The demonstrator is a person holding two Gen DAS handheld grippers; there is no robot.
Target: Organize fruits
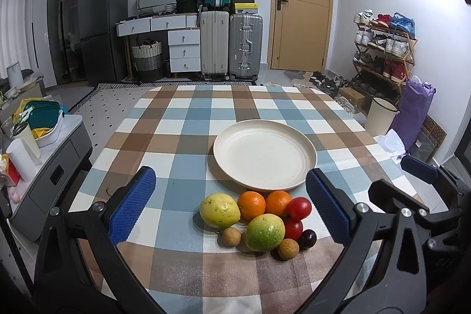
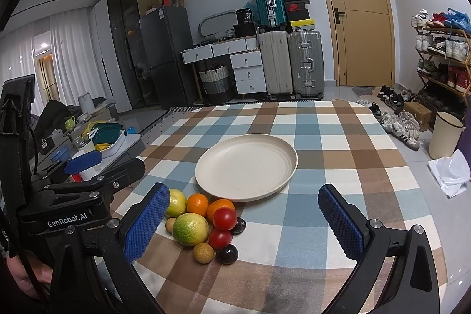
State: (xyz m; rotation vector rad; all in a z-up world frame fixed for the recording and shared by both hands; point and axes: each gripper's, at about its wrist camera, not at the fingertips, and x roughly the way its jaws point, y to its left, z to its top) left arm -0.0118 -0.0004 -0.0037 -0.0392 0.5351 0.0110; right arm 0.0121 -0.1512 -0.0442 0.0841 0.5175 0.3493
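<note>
A cream plate (image 1: 265, 155) (image 2: 245, 167) with nothing on it sits mid-table on the checked cloth (image 1: 188, 114). Just in front of it lies a cluster of fruit: a yellow-green fruit (image 1: 219, 210), two oranges (image 1: 251, 205), two red tomatoes (image 1: 299, 208), a larger green fruit (image 1: 265, 232) (image 2: 190, 229), brown longans (image 1: 231, 237) and dark plums (image 2: 227, 254). My left gripper (image 1: 231, 187) hangs open above the cluster, holding nothing. My right gripper (image 2: 244, 196) is open too, with the fruit beside its left pad (image 2: 144, 222).
A grey side cabinet (image 1: 50, 161) loaded with containers stands left of the table. A cream bin (image 1: 381, 115) and a shoe rack (image 1: 385, 49) stand to the right. Suitcases (image 1: 229, 43) and a door (image 1: 303, 2) are at the back.
</note>
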